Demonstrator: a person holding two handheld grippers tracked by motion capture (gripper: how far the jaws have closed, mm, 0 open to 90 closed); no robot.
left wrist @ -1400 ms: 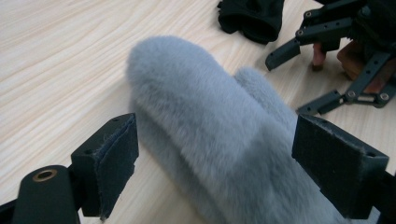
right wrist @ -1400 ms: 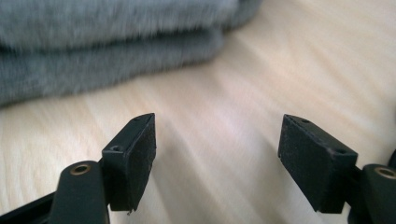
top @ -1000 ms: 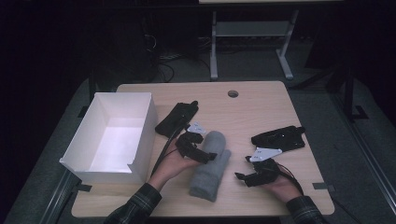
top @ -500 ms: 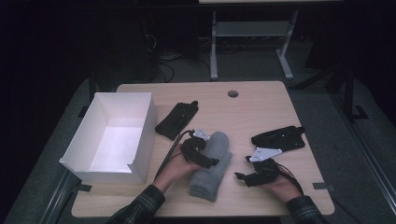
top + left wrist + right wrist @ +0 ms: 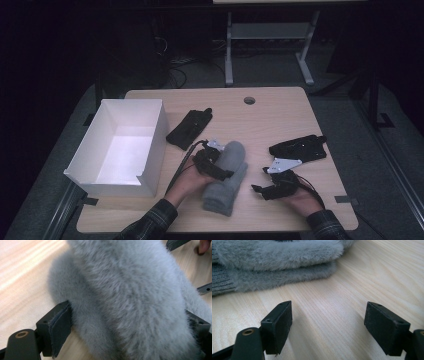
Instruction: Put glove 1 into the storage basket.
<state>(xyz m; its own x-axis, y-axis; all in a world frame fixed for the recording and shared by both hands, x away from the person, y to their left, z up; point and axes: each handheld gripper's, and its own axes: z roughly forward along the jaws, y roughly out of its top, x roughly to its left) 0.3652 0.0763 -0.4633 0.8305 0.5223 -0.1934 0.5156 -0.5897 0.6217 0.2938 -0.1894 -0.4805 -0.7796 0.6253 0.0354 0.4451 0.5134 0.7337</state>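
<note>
Two grey furry mittens (image 5: pixel 227 180) lie stacked on the wooden table (image 5: pixel 280 115), near its front middle. My left gripper (image 5: pixel 219 165) reaches in from the left and straddles the upper mitten (image 5: pixel 130 290). Fur fills the gap and both pads (image 5: pixel 61 325) press into it. My right gripper (image 5: pixel 261 189) rests low on the table just right of the mittens. In the right gripper view its jaws (image 5: pixel 328 315) stand wide apart over bare wood with nothing between them. The mittens' furry edge and ribbed cuff (image 5: pixel 274 265) lie a little ahead.
An open white box (image 5: pixel 150 145) stands at the table's left. A flat black case (image 5: pixel 189 129) lies behind the left hand. Another black object (image 5: pixel 300 148) lies behind the right hand. A round hole (image 5: pixel 249 100) sits near the far edge.
My left gripper has moved right and sunk onto the upper mitten, so its jaws now sit around it. The right gripper has stayed still.
</note>
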